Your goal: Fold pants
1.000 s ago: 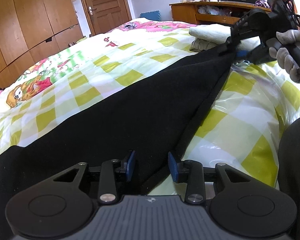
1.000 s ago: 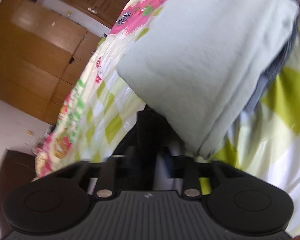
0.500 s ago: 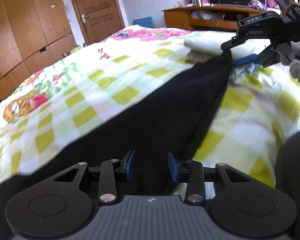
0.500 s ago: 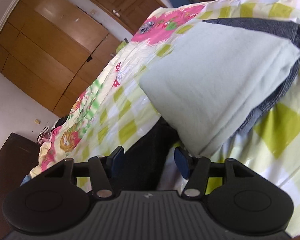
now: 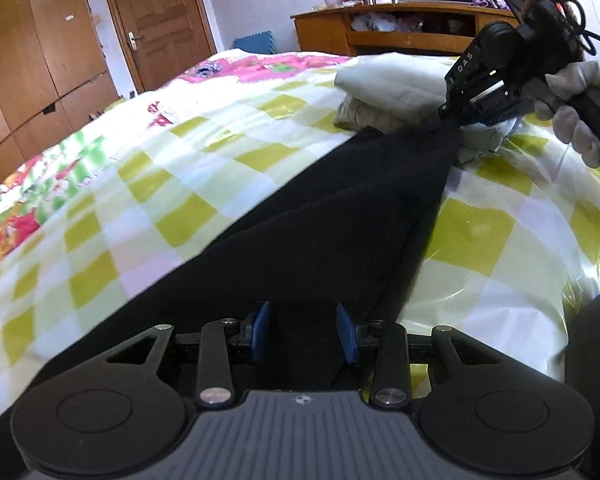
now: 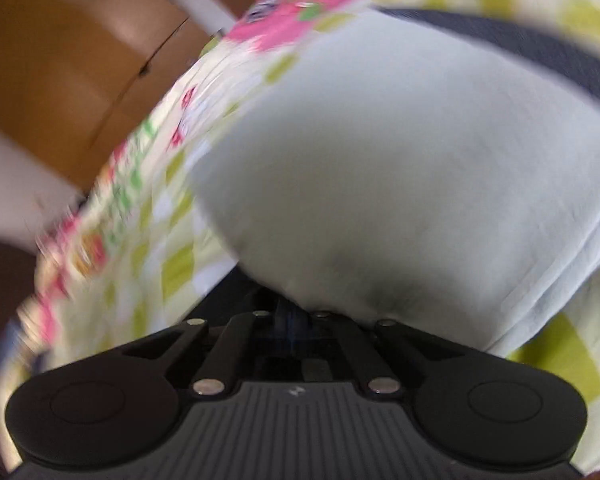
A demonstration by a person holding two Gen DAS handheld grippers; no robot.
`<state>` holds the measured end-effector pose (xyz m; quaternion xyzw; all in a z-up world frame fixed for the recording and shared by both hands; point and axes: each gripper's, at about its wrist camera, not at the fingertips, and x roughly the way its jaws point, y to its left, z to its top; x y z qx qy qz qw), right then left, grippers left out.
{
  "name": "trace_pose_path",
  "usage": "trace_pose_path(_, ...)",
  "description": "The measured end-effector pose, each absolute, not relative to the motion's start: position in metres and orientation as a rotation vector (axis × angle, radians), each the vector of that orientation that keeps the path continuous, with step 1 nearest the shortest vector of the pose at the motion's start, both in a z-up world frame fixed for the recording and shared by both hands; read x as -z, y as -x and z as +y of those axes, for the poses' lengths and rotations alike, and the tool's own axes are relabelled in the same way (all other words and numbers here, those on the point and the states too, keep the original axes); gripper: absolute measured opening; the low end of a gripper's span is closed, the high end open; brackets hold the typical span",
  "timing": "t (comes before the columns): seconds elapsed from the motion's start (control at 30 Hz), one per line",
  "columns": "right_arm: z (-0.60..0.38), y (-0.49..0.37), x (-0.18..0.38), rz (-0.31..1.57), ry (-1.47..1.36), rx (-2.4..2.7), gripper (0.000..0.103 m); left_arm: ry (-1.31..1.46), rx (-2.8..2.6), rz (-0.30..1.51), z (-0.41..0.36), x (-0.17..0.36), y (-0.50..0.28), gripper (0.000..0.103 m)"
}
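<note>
Black pants lie stretched along the checked bedsheet, from the lower left up to the right. My left gripper hovers over their near, wide end. Its blue pads stand apart with black cloth lying between and below them, and they are not pressing on it. In the left wrist view a gloved hand holds my right gripper, which is shut on the far narrow end of the pants. In the blurred right wrist view that gripper has its jaws together over dark cloth.
A stack of folded pale clothes lies right behind the far end of the pants and fills the right wrist view. A wooden desk, a door and a wardrobe stand beyond the bed. A dark shape sits at the lower right.
My right gripper, open over the pants' far end half a second ago, has shut on it and moved closer to the folded stack. My left gripper has shifted along the bed, its pads unchanged.
</note>
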<state>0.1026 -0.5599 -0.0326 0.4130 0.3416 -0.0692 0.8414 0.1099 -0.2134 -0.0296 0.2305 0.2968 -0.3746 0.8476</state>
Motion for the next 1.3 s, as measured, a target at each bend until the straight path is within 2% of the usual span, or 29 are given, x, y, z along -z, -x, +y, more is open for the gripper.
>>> trace_pose_path(0.07, -0.553, -0.107, 0.027, 0.740, -0.815, 0.174, 0.000, -0.489, 0.794, 0.627, -0.221, 0.032, -0.112, 0.052)
trace_pose_path(0.13, -0.528, -0.114, 0.009, 0.748, -0.719, 0.091, 0.010, -0.497, 0.794, 0.624, -0.227, 0.031, -0.113, 0.053)
trace_pose_path(0.23, -0.514, -0.135, 0.003, 0.776, -0.638, 0.061, 0.008, -0.504, 0.796, 0.626, -0.230, 0.031, -0.113, 0.055)
trace_pose_path(0.3, -0.531, -0.146, 0.022, 0.817, -0.681, 0.152, 0.000, -0.516, 0.795, 0.626, -0.232, 0.031, -0.113, 0.055)
trace_pose_path(0.37, -0.546, -0.143, 0.032, 0.800, -0.754, 0.145, 0.000, -0.516, 0.791, 0.630, -0.232, 0.030, -0.113, 0.055)
trace_pose_path(0.47, -0.550, -0.136, 0.030, 0.784, -0.679, 0.161, 0.000, -0.513, 0.788, 0.635, -0.233, 0.031, -0.114, 0.057)
trace_pose_path(0.67, -0.563, -0.142, 0.021, 0.739, -0.710, 0.195, 0.000, -0.499, 0.777, 0.621, -0.236, 0.033, -0.114, 0.059)
trace_pose_path(0.7, -0.559, -0.133, 0.014, 0.719, -0.744, 0.169, 0.012, -0.497, 0.776, 0.620, -0.235, 0.032, -0.113, 0.059)
trace_pose_path(0.73, -0.552, -0.124, 0.007, 0.702, -0.756, 0.147, 0.017, -0.492, 0.777, 0.618, -0.234, 0.031, -0.112, 0.060)
trace_pose_path(0.8, -0.539, -0.116, -0.002, 0.688, -0.746, 0.073, 0.045, -0.480, 0.778, 0.622, -0.232, 0.033, -0.112, 0.060)
trace_pose_path(0.87, -0.527, -0.126, -0.005, 0.702, -0.686, 0.017, 0.055, -0.481, 0.776, 0.616, -0.232, 0.034, -0.111, 0.060)
trace_pose_path(0.93, -0.517, -0.145, 0.001, 0.757, -0.616, 0.013, 0.056, -0.486, 0.769, 0.613, -0.233, 0.033, -0.110, 0.060)
trace_pose_path(1.03, -0.500, -0.168, 0.016, 0.865, -0.490, 0.049, 0.046, -0.468, 0.763, 0.618, -0.232, 0.031, -0.110, 0.060)
trace_pose_path(1.1, -0.496, -0.167, 0.015, 0.871, -0.431, 0.066, 0.022, -0.464, 0.765, 0.615, -0.232, 0.031, -0.110, 0.060)
trace_pose_path(1.17, -0.504, -0.162, 0.010, 0.858, -0.470, 0.067, 0.009, -0.457, 0.770, 0.614, -0.231, 0.032, -0.111, 0.060)
trace_pose_path(1.3, -0.512, -0.153, -0.004, 0.799, -0.503, 0.052, 0.006, -0.445, 0.776, 0.607, -0.231, 0.031, -0.113, 0.060)
